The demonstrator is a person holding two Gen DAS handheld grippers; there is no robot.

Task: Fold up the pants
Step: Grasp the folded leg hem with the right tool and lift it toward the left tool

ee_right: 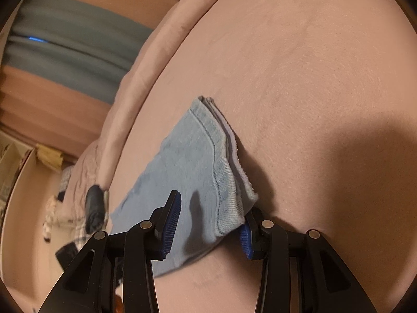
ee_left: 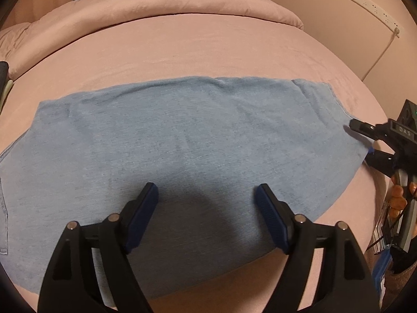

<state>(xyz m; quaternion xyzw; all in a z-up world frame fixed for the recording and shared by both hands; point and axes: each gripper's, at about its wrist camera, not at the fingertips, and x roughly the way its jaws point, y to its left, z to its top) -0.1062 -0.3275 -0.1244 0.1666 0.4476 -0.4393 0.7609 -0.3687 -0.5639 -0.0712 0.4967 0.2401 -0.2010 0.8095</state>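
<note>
1. the pants [ee_left: 182, 143] lie folded into a long blue band across the pink bed [ee_left: 208, 52], with the rolled duvet [ee_left: 156, 7] well beyond them and bare sheet between.
2. left tongs [ee_left: 207, 195] hang released over the near middle of the pants, both blue pads apart with nothing between them but the cloth lying flat below. whether they touch the denim i cannot tell.
3. right tongs [ee_right: 209, 219] sit at the hem end of the pants, jaws parted and straddling the hem corner [ee_right: 229, 208]. one pad rides above the cloth, the other is tucked by the edge underneath. the pads do not look pressed on, so i read this as not clenched.
4. risk one: that hem end is a stack of several layers [ee_right: 234, 151], fanned out slightly. if the right tongs close from here they may catch only the top layers, and the lower ones would stay on the bed and spoil the fold.
5. risk two: the lower pad sits against the sheet beside the pants. a close here could pinch the sheet along with the denim and drag it up.
6. risk three: with the left tongs released, nothing pins the middle of the pants. a pull from the hem end could slide the whole band across the bed rather than fold it over.
7. risk four: small ripples [ee_left: 229, 83] show on the far edge of the pants, toward the duvet. folding over them would likely lock in creases.
</note>
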